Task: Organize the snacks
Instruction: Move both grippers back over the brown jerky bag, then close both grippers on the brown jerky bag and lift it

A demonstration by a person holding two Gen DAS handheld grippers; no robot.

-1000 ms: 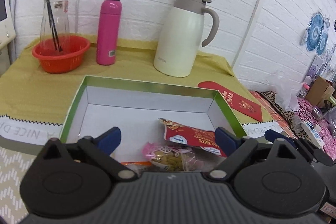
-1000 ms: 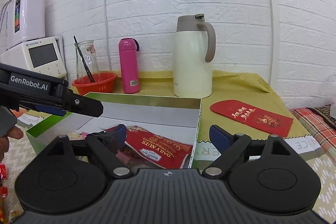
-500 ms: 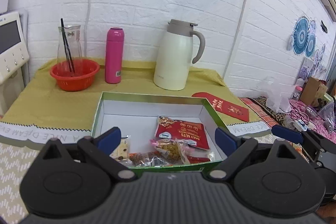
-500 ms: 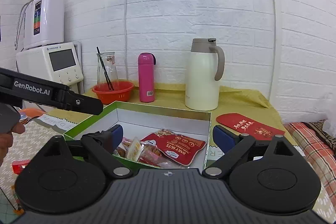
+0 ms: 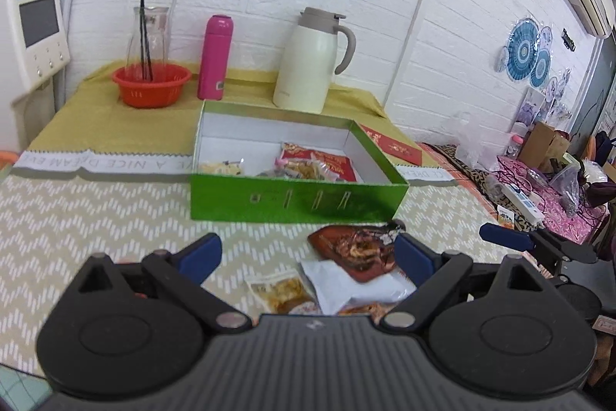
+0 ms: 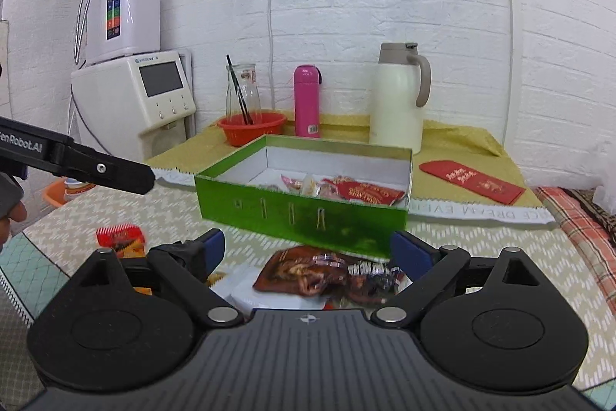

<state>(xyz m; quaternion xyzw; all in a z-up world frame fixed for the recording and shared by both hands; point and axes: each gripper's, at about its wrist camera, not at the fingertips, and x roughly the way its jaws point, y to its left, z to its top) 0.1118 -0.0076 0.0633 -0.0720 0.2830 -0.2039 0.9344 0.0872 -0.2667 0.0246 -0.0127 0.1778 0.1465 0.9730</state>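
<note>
Evidently between picks, both the left gripper (image 5: 306, 257) and right gripper (image 6: 306, 253) hang wide open and empty over loose snack packets (image 5: 354, 249) lying before the part-filled green box (image 5: 296, 199), so next comes closing on one packet.
</note>
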